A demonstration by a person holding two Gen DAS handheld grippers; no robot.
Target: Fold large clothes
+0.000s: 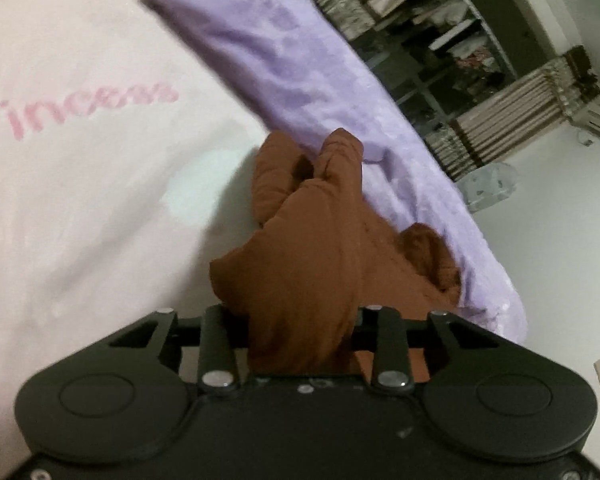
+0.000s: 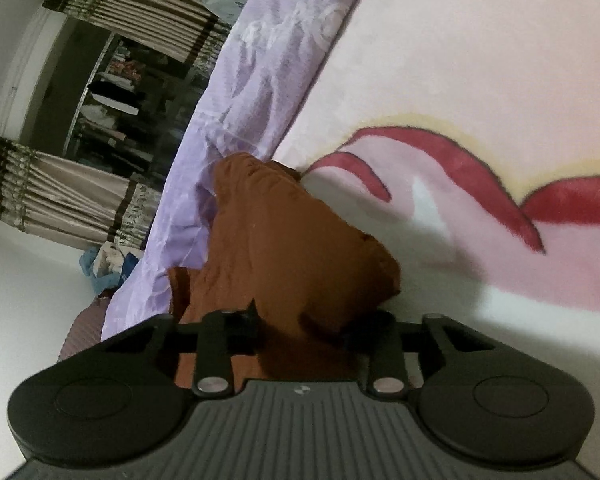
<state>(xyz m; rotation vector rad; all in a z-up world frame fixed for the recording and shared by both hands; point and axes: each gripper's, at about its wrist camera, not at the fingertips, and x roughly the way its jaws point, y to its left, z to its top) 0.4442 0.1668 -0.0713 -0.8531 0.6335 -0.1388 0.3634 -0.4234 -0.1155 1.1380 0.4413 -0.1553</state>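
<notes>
Between the black fingers of the left gripper (image 1: 300, 320) a thick bunch of rust-brown, soft woven garment (image 1: 300, 248) is pinched; the cloth fills the gap completely, so the fingers are clamped on it rather than meeting. The right gripper (image 2: 296, 320) shows the same thing from its own side — brown fabric wadded between its fingers and hiding their tips, clamped on cloth as far as can be judged.

From both grips the garment runs forward as a loose, rumpled rope, lifted clear near the fingers and trailing down to where the pale pink printed bedspread (image 1: 80, 160) meets the crumpled lilac quilt (image 1: 284, 60) along the far edge of the bed. Its far end seems to rest on or against the lilac quilt; how much is airborne cannot be told.

The step in hand looks like the carry and spread before any fold. To do it well, the two grips should draw apart until the held edge is taut and level, then lower the cloth onto the open pink part of the bed, away from the quilt, so it does not snag. Bunched grips this thick risk holding several layers — worth checking once it lies flat.
</notes>
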